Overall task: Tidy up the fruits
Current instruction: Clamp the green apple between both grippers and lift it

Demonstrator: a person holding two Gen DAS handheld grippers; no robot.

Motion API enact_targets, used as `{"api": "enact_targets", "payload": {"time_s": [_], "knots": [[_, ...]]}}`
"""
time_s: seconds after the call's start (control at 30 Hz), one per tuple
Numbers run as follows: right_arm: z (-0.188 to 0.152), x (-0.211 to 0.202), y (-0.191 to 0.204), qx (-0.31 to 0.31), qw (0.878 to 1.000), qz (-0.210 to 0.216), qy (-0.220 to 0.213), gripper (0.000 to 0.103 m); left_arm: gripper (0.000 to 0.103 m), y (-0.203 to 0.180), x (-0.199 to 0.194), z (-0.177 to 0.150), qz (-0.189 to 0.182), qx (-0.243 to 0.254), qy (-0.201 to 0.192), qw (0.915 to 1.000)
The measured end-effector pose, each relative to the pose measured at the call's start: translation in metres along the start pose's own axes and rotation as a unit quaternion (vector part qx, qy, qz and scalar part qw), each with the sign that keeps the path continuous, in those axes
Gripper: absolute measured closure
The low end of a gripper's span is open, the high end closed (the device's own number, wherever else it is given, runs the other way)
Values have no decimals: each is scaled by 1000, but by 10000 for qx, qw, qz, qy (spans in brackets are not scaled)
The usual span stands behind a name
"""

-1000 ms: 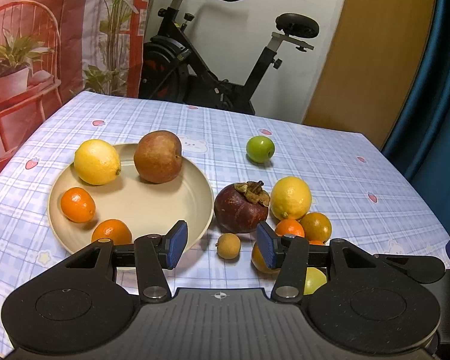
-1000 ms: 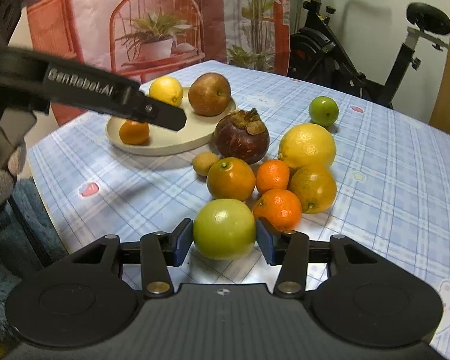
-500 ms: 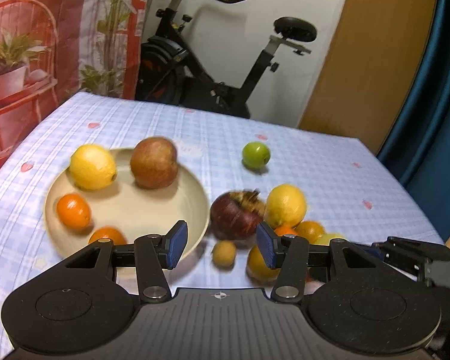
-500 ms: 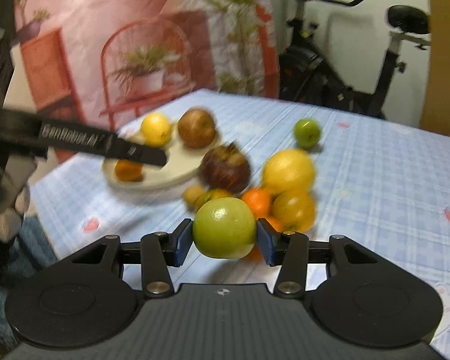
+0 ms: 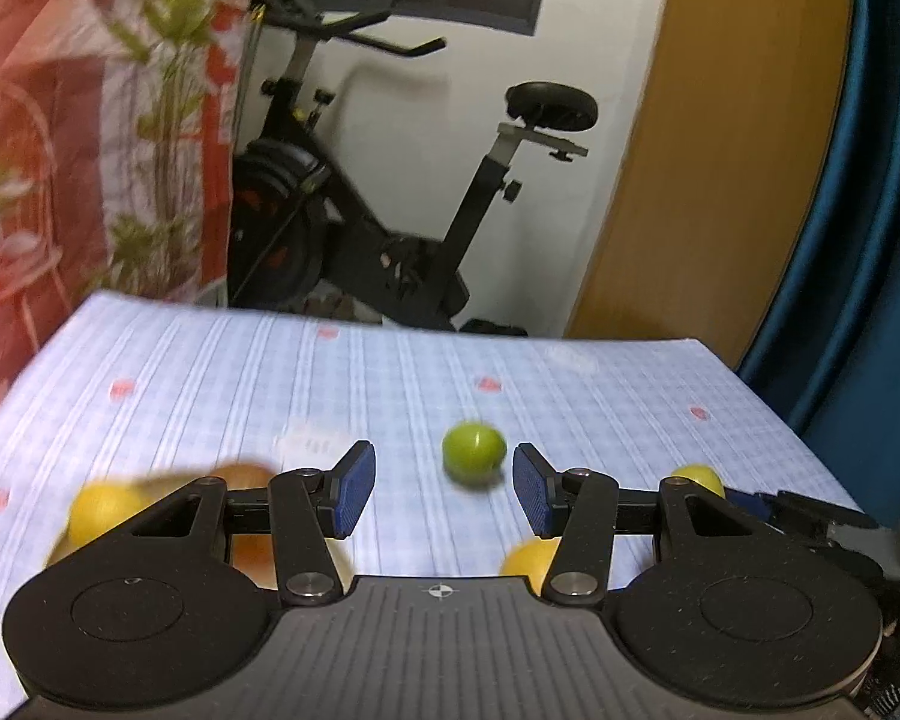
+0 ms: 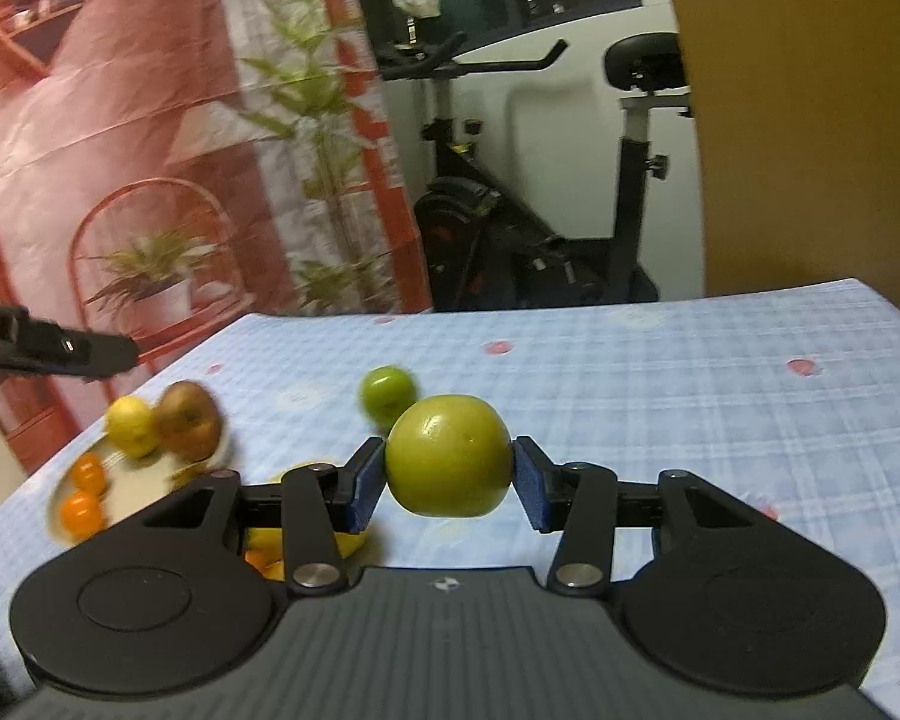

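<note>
Riding between the blue pads of the right gripper point(image 6: 449, 474) is a large, round, smooth-skinned green apple point(image 6: 448, 455), lifted clear of the tablecloth and carried above the checked blue-and-white cloth point(image 6: 690, 396). The pads are pressing on it at its widest girth, one on each flank, which looks like the sensible place to be holding it: a firm, fairly weighty fruit with a waxy, slippery skin, I would judge, likely to squirt out if pinched above or below the middle and to bruise if squeezed hard or dropped.

Behind it a smaller round green fruit point(image 6: 386, 391) is sitting alone on the cloth. Off to the left a pale cream round plate point(image 6: 114, 495) is holding a yellow lemon point(image 6: 129, 423), a reddish-brown apple point(image 6: 187, 420) and two small orange tangerines point(image 6: 83, 495), all blurred. More yellow and orange fruit is peeking out under the gripper's left finger, too hidden to sort out.

The left gripper point(image 5: 443, 495) is hanging over the table with its jaws parted and nothing between them; the small green fruit point(image 5: 473, 454) is lying beyond its tips, not touched. A black exercise bike point(image 5: 390, 228) is standing behind the table.
</note>
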State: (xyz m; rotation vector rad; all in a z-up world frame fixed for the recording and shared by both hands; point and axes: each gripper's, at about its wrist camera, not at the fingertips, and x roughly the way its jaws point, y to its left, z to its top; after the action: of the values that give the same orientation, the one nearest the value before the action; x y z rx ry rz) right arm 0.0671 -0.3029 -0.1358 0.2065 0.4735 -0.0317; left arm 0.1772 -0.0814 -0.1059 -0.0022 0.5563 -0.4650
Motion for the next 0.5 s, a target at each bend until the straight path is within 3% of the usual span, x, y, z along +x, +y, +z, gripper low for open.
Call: {"api": "enact_targets", "payload": {"time_s": [0.17, 0.3, 0.5], "knots": [[1, 21, -13, -27, 9999, -87, -60, 55, 50, -5, 45, 14, 12, 67, 37, 10000], [1, 36, -19, 2, 9999, -121, -17, 55, 50, -13, 86, 19, 85, 302, 358, 9989], [-2, 39, -27, 201, 9997, -102, 12, 55, 49, -17, 132, 21, 25, 70, 931, 9956]]}}
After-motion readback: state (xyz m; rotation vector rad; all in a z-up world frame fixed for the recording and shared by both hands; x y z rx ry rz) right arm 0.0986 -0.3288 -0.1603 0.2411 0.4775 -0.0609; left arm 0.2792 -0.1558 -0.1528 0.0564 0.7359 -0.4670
